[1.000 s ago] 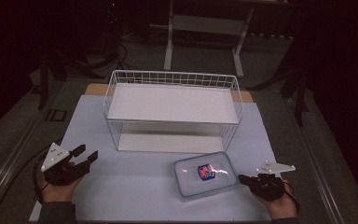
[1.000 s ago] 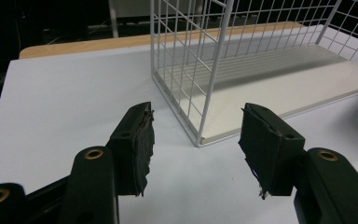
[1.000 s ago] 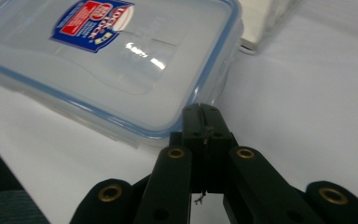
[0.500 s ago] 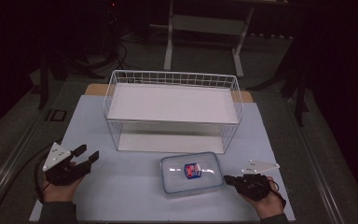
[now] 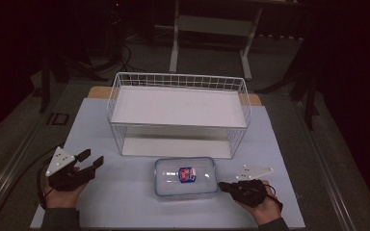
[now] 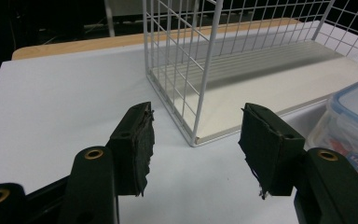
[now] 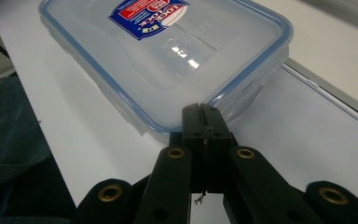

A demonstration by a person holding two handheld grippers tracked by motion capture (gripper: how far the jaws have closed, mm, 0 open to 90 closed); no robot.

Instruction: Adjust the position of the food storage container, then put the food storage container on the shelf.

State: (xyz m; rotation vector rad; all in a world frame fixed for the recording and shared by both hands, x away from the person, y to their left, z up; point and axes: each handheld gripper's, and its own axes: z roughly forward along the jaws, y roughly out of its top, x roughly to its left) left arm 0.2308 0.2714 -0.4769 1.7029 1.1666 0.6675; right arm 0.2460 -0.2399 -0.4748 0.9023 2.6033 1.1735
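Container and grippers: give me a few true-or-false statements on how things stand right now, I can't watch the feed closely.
1. The container sits inside the wire basket. False: it lies on the table in front of the basket.
2. The left gripper is open and empty. True.
3. The right gripper is wide open. False: its jaws are closed together, right at the container's edge.
4. The container's lid is on. True.
5. The left gripper is touching the container. False: it is off to the container's left, apart from it.
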